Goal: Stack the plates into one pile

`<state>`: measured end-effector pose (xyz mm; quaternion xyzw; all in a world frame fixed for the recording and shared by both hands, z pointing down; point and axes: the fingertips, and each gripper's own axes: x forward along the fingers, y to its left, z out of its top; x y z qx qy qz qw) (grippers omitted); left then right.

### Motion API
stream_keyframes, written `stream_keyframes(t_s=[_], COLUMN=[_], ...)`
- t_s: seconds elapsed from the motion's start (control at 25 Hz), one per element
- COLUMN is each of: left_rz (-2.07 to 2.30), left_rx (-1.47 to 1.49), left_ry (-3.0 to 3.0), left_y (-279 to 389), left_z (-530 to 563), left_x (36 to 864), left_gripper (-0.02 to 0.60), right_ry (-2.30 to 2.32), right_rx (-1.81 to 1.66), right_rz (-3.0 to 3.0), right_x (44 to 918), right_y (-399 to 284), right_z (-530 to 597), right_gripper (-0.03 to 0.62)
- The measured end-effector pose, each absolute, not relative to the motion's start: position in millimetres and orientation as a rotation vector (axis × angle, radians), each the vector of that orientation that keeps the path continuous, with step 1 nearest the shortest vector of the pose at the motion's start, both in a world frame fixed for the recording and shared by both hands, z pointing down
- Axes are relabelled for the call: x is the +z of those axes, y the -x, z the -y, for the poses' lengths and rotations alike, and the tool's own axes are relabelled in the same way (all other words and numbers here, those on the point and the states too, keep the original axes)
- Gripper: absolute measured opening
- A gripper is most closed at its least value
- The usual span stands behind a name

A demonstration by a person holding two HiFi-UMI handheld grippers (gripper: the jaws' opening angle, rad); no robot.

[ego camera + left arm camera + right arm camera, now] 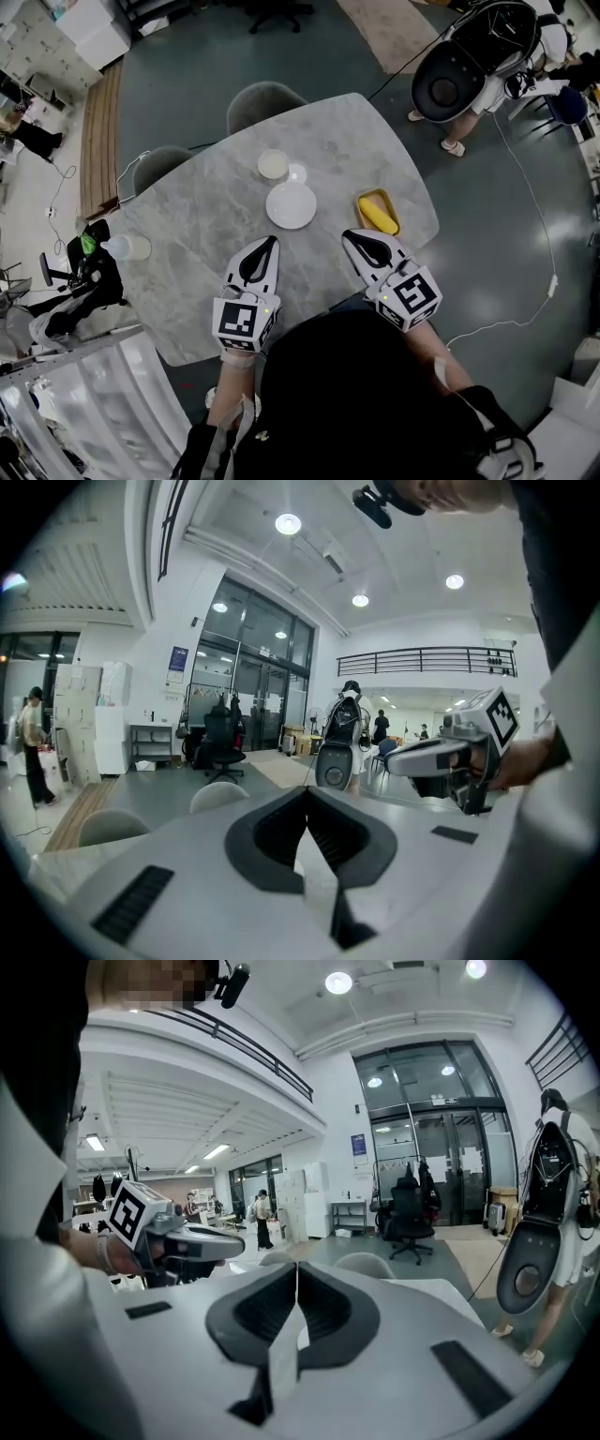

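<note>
On the grey marble table lies a white round plate. Just behind it sit a smaller cream plate and a tiny white dish. To the right is a yellow oblong dish. My left gripper hovers near the front of the white plate, its jaws shut with nothing between them. My right gripper is just left of the yellow dish's near end, also shut and empty. Neither gripper touches a plate. The plates do not show in the gripper views.
Two grey chairs stand at the table's far side. A pale bottle lies at the table's left edge. A person with a black and white machine stands at the upper right. A cable runs across the floor.
</note>
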<state>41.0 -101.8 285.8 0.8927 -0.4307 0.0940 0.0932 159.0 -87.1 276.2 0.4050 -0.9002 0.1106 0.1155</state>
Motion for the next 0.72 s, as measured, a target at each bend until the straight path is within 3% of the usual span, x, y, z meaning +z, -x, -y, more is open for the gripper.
stream_keyframes(t_s=[0.72], left_rz=[1.281], left_rx=[0.336], left_ry=[-2.628], left_y=[-46.1], left_z=[109.5], left_x=[298.6], left_gripper=[0.009], right_ry=[-1.186], right_rx=[0.339], right_rz=[2.613], right_x=[287.2], right_y=[-166.8], right_z=[94.4], right_gripper=[0.021])
